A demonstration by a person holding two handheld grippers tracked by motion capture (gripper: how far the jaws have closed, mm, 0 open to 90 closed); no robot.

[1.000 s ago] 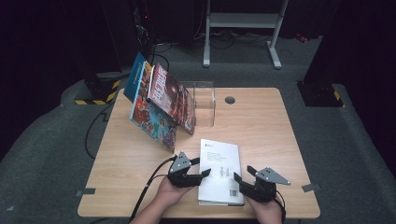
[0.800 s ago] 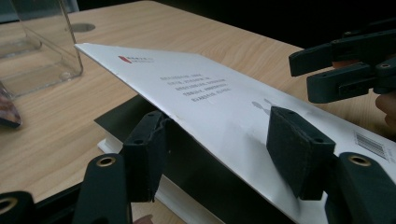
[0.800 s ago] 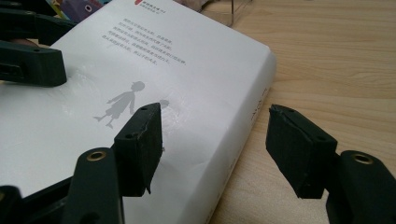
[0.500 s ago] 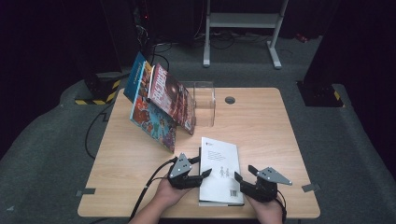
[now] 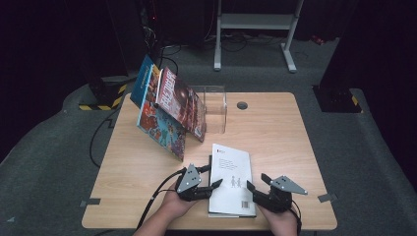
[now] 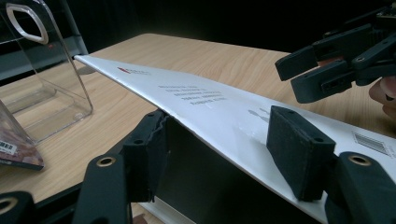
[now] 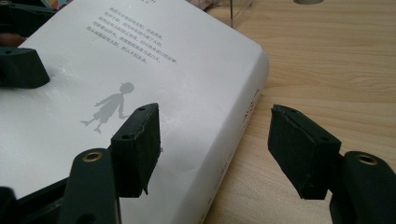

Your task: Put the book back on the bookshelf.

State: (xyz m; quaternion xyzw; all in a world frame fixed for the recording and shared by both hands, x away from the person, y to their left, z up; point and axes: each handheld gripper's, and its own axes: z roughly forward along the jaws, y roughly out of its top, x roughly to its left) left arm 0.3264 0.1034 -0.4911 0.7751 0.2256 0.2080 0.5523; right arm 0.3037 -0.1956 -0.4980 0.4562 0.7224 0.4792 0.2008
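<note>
Bright, evenly lit table (image 5: 275, 132) amid black surroundings; soft glare on white book cover (image 7: 140, 60).

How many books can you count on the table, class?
3, perhaps more hidden. Two colourful ones lean by the clear stand: the front book and the reddish book. The white book lies flat nearest the person.

white book (image 7: 140, 70) back cover, unreadable print, barcode (image 6: 371, 142)
</note>
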